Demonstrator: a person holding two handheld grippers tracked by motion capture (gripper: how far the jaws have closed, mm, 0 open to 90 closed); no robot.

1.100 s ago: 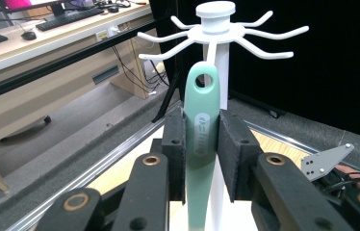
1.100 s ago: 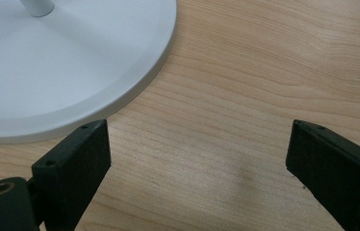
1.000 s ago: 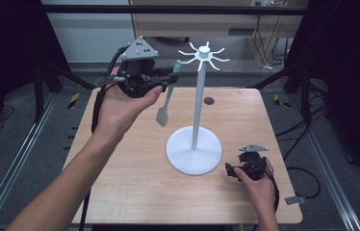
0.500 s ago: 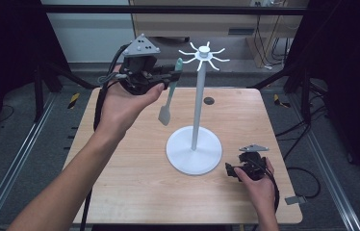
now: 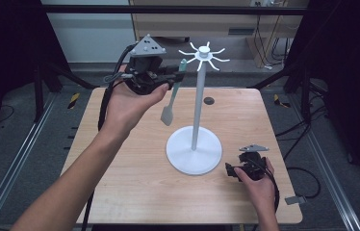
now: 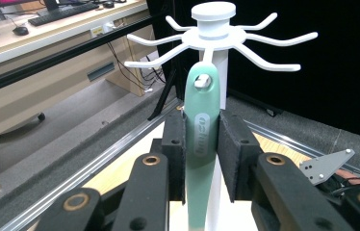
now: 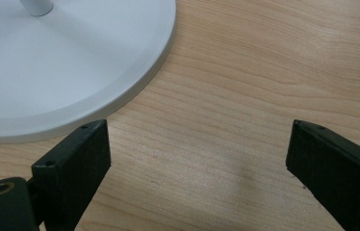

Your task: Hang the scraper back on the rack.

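Note:
A white rack (image 5: pixel 197 108) with a round base and several hook arms around its top stands mid-table. My left gripper (image 5: pixel 175 76) is raised beside the rack's top, shut on the pale green handle of a spatula (image 5: pixel 173 96) whose grey blade hangs down. In the left gripper view the handle (image 6: pixel 201 144) stands upright between the jaws of the left gripper (image 6: pixel 202 132). Its end hole sits right at a hook tip under the rack's hub (image 6: pixel 212 33). My right gripper (image 5: pixel 229 171) rests low on the table by the base, open and holding nothing.
The wooden table (image 5: pixel 135 192) has a small dark hole (image 5: pixel 209 100) behind the rack. In the right gripper view the rack's base (image 7: pixel 62 62) lies just ahead and left of the right gripper (image 7: pixel 199 149). Dark floor and metal rails surround the table.
My left gripper has carried the spatula up and to the right, closer to the rack's hooks. The right gripper has stayed still.

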